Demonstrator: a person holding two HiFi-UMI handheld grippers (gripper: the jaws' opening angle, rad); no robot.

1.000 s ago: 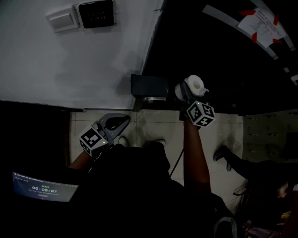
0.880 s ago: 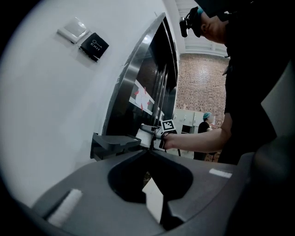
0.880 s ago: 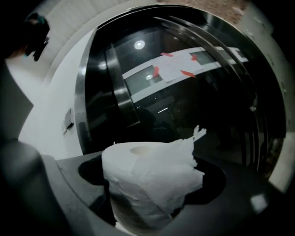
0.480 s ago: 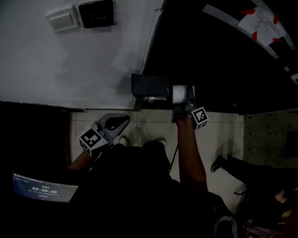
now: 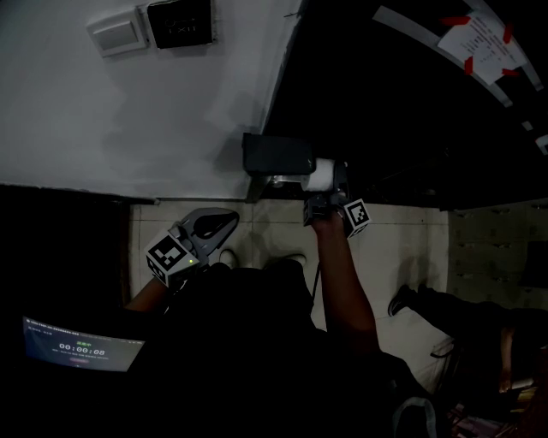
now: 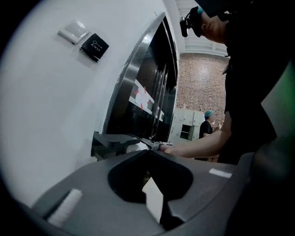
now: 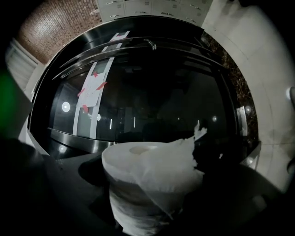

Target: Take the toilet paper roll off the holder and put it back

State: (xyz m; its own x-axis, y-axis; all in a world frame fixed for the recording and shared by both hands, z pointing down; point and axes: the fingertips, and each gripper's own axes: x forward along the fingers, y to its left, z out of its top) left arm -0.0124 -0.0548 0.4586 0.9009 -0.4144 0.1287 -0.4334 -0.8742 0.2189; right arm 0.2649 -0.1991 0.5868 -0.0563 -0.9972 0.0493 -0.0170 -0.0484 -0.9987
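Note:
The white toilet paper roll (image 5: 319,174) is held sideways against the right end of the dark wall holder (image 5: 276,155), with my right gripper (image 5: 325,186) shut on it from below. In the right gripper view the roll (image 7: 146,182) fills the space between the jaws, and a torn loose sheet (image 7: 196,136) sticks up from it. My left gripper (image 5: 214,226) hangs low at the left, well away from the holder, shut and holding nothing. From the left gripper view the holder (image 6: 110,140) and the right arm (image 6: 193,146) are seen beyond the shut jaws.
A white switch plate (image 5: 116,34) and a black exit plate (image 5: 178,23) sit on the white wall. To the right is a dark glass door with a taped paper notice (image 5: 484,44). A bystander's foot (image 5: 401,301) stands on the tiled floor, and a timer screen (image 5: 81,346) glows at the lower left.
My right gripper has carried the roll leftwards to the holder's end, turning it from end-up to lying sideways. The left gripper has stayed where it was.

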